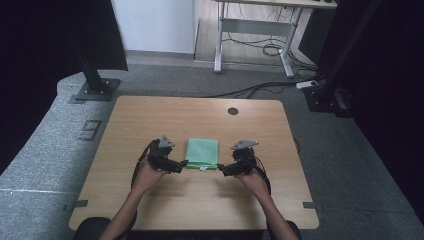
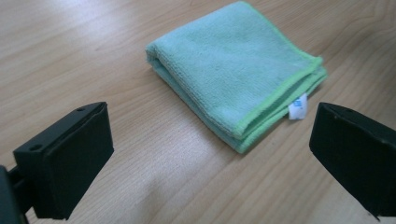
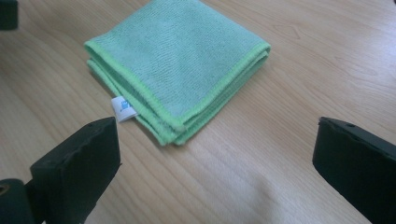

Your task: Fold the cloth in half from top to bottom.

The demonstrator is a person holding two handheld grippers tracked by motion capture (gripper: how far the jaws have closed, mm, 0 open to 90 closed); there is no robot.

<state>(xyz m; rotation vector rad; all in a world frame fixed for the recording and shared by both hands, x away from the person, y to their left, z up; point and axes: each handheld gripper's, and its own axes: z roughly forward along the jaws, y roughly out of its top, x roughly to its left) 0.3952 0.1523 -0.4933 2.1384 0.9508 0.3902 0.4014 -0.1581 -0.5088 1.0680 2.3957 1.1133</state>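
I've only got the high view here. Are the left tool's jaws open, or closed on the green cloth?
Observer: Open. The left tool has its jaws wide apart and off the cloth, with bare table between them.
Operator: And the right tool?
Observer: The right tool is open too, with nothing between its jaws. The cloth lies ahead of it.
Operator: What's the white speck on the cloth's near edge?
Observer: A small white tag with blue print, sticking out from between the folded layers.
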